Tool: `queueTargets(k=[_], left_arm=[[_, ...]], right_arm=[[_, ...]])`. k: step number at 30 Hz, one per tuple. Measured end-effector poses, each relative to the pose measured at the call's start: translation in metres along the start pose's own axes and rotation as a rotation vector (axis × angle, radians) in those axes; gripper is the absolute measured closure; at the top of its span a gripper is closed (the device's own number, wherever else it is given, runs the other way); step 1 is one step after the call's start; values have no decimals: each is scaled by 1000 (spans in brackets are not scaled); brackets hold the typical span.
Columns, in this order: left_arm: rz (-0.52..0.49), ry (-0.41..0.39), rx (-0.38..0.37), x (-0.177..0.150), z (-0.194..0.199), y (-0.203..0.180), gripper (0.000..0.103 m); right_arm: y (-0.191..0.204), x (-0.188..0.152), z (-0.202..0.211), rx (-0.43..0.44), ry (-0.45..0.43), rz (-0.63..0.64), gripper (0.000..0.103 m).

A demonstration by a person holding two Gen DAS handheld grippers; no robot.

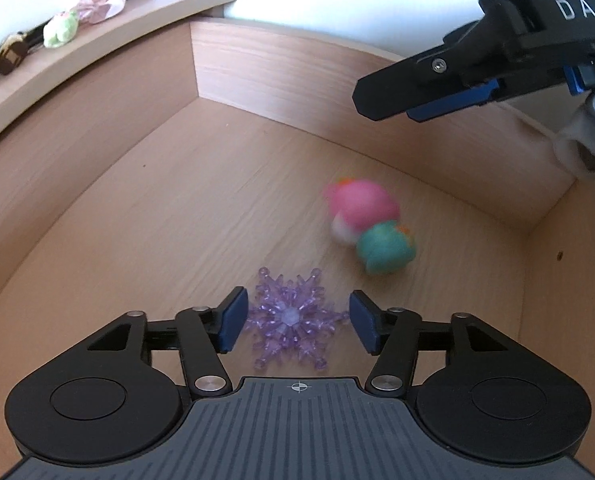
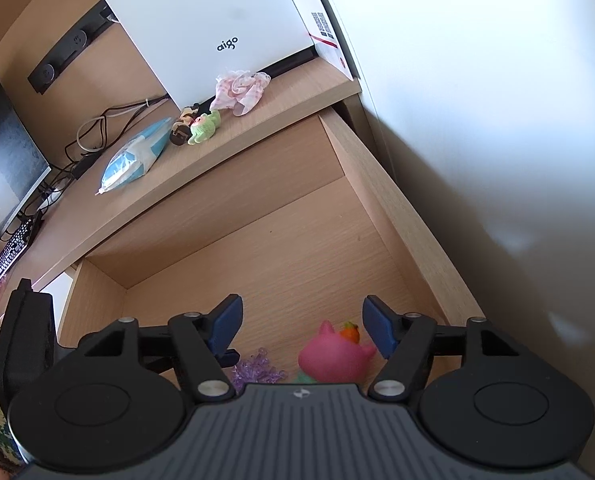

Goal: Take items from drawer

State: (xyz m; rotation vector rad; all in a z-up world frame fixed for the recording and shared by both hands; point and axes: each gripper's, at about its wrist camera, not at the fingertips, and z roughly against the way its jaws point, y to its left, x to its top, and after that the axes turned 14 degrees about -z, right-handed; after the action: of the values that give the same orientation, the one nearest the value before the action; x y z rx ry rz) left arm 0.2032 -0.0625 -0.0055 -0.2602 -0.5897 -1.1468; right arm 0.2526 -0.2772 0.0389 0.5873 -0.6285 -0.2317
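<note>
The open wooden drawer holds a purple plastic snowflake and a pink-and-teal soft toy. My left gripper is open, its blue pads on either side of the snowflake and not touching it. The right gripper hovers above the drawer's far right; from this side I cannot tell how its jaws stand. In the right wrist view my right gripper is open above the pink toy, with the snowflake partly hidden to its left.
The desk top behind the drawer carries a pink cloth, a green plush, a brown figure, a blue-white packet and a white box. A monitor and keyboard stand left. A white wall is right.
</note>
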Motion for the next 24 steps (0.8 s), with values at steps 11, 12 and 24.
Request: queueTargets(k=[11, 12, 24], left_arm=[[-35, 2, 23, -1, -6, 3, 41], [-34, 3, 25, -1, -6, 3, 41], [-53, -56, -16, -6, -19, 4, 42]], right_arm=[[0, 0, 1, 4, 0, -5, 30], [-1, 0, 1, 8, 3, -4, 28], [0, 0, 2, 18, 1, -6, 16]])
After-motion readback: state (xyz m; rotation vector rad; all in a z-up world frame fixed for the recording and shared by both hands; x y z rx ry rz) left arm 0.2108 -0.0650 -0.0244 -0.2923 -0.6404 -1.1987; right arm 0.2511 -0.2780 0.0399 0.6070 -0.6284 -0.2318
